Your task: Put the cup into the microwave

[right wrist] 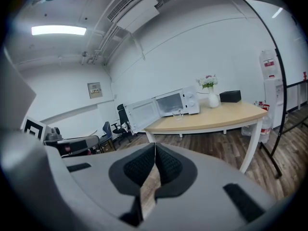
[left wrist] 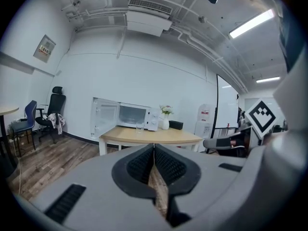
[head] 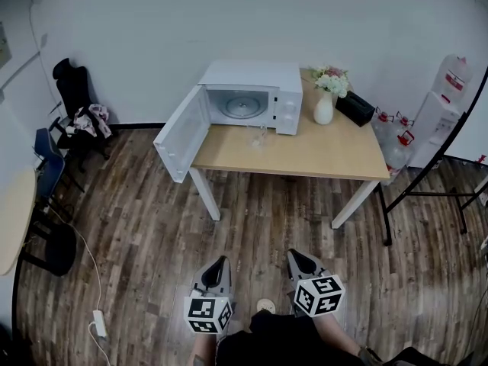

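Note:
A clear glass cup (head: 258, 135) stands on the wooden table (head: 320, 155) just in front of the white microwave (head: 255, 97), whose door (head: 181, 133) hangs open to the left. The cup (left wrist: 139, 126) and microwave (left wrist: 136, 115) show far ahead in the left gripper view, and the cup (right wrist: 176, 113) and microwave (right wrist: 174, 103) in the right gripper view. My left gripper (head: 220, 264) and right gripper (head: 297, 258) hang low over the floor, well short of the table. Both are shut with nothing between the jaws (left wrist: 154, 150) (right wrist: 154, 150).
A white vase of flowers (head: 326, 96) and a black box (head: 354, 108) sit on the table's right part. Water jugs (head: 396, 139) and a black frame stand to the right. Office chairs (head: 72, 113) and a round table edge (head: 14, 219) are at left. A power strip (head: 99, 322) lies on the floor.

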Tool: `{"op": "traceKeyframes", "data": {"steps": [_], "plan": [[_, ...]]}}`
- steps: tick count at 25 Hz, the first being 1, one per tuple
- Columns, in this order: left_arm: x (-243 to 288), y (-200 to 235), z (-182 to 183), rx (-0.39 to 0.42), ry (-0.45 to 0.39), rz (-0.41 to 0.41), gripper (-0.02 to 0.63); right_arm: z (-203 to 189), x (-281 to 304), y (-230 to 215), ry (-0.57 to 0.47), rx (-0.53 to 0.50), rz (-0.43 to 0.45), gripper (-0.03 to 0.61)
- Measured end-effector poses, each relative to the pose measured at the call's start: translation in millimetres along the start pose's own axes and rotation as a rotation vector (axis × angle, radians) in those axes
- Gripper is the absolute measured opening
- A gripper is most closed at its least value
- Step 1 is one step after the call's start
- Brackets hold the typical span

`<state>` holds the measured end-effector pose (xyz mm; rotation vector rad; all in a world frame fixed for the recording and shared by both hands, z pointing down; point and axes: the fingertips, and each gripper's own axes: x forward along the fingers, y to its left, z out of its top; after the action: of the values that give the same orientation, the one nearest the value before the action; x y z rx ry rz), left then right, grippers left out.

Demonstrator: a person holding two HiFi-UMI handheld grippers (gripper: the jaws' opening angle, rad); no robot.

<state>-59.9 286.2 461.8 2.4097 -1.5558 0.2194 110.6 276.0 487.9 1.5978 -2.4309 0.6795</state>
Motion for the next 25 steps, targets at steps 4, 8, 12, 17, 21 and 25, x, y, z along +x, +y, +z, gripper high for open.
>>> {"op": "traceKeyframes", "data": {"steps": [4,8,12,17,21,25], "plan": [[21.9,8.8,4.2,-0.013,-0.011,0.021,0.008,12.3,24.7,-13.7,-0.003,-0.013,0.012,-0.008],[38.4,16.0,7.5,-0.021,-0.025,0.046,0.008,22.6,46.3,-23.8,-0.002,-0.023,0.028,-0.008],[48.6,22.8,7.9,-0.036,-0.024,0.068,0.008,26.6,61.5,-26.7,0.013,-0.021,0.047,-0.008],[50.7,23.6,0.9,-0.054,-0.005,0.082,0.008,20.0,65.4,-28.8,0.043,-0.007,0.057,-0.008],[50.2,22.8,-2.3,-0.066,0.001,0.094,0.008,15.6,67.6,-29.8,0.061,0.004,0.064,-0.008],[48.3,23.7,-4.9,-0.073,0.009,0.106,0.008,9.7,67.1,-28.7,0.076,0.008,0.073,-0.008]]}}
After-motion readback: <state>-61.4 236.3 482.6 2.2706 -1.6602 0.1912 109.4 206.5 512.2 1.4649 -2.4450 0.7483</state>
